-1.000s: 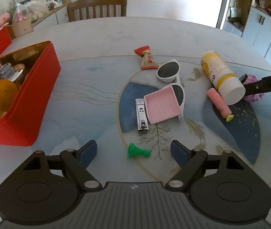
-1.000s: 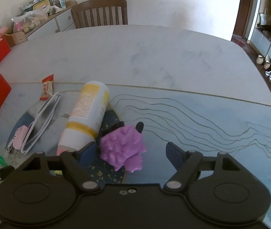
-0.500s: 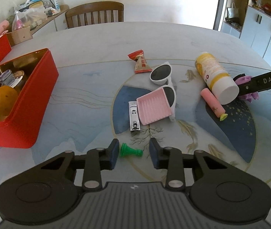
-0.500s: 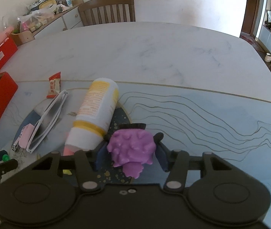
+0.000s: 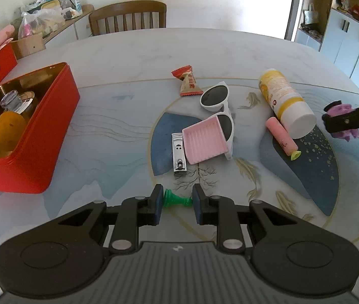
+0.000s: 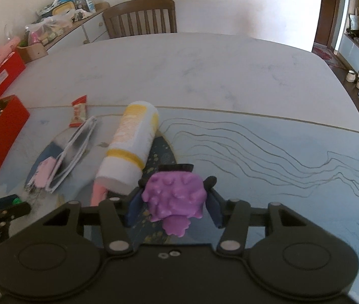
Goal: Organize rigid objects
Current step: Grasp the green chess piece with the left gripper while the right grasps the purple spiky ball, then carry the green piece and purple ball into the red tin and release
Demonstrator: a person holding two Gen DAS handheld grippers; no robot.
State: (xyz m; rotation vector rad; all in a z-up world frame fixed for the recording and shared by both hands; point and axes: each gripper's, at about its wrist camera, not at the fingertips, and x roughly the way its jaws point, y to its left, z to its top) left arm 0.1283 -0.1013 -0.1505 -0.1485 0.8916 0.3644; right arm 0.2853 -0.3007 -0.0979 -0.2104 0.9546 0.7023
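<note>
Your left gripper (image 5: 175, 201) has just been closing on the green pawn (image 5: 176, 199) lying on the table (image 5: 204, 50), pads at both ends; it is small, hard and likely slippery, so keep the pinch square. Your right gripper (image 6: 174, 197) holds the knobbly purple toy (image 6: 175, 198) by its sides; it looks light.

I see bright daylight flooding from the doorway (image 5: 290, 5), soft shadows, heavy fisheye bending at edges, right view slightly blurred

you've got 1 red tin (image 5: 53, 116) | 1 sunglasses (image 5: 217, 106) | 1 bottle (image 5: 285, 101) | 1 nail clipper (image 5: 178, 152) | 1 pink tray (image 5: 204, 140) | 1 green pawn (image 5: 176, 198) | 1 purple toy (image 6: 174, 197) | 1 snack packet (image 5: 188, 81) | 1 pink tube (image 5: 281, 139)
</note>
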